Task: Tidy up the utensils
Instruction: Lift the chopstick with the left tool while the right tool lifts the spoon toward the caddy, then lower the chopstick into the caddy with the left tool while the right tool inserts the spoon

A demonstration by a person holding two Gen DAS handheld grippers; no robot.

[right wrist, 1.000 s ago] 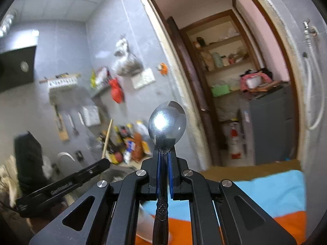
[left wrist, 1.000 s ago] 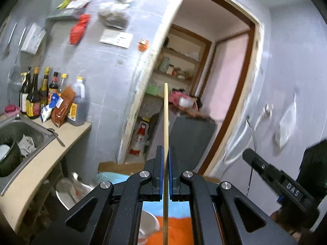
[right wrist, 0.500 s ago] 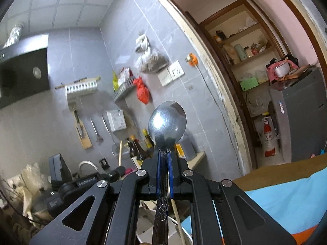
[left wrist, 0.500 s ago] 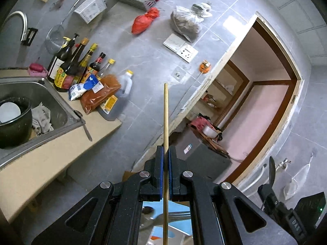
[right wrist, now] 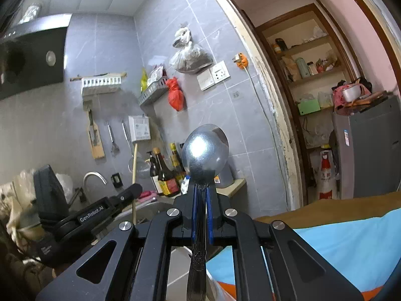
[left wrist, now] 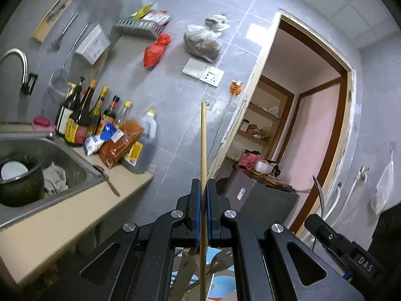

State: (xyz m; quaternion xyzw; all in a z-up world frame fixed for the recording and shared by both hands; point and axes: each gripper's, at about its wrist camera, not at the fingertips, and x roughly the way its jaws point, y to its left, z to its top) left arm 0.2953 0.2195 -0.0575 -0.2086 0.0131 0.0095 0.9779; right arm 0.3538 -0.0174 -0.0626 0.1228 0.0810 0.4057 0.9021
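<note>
With both tools loaded, risk centres on the grips. Left gripper (left wrist: 203, 188): pads pressed together on a chopstick (left wrist: 203, 140), which runs to 12 o'clock past the tips and back through the frame toward 6. Right gripper (right wrist: 202, 193): pads pinch a spoon (right wrist: 205, 154) at the neck, bowl at 12 o'clock, patterned handle trailing to 6. Both utensils are airborne, no support beneath.

Beyond: sink (left wrist: 75, 160) at 9 o'clock in left view, w/ bottles (left wrist: 82, 118) at 10. Cloth-covered table (right wrist: 338, 245) at 4 o'clock in right view.

Likely faults:
- Chopstick is thin and smooth; may pivot or slide in the pads on a quick swing.
- Spoon is held near the bowl, so handle weight may rotate it.
- Grippers are close together; the utensils could clash.
</note>
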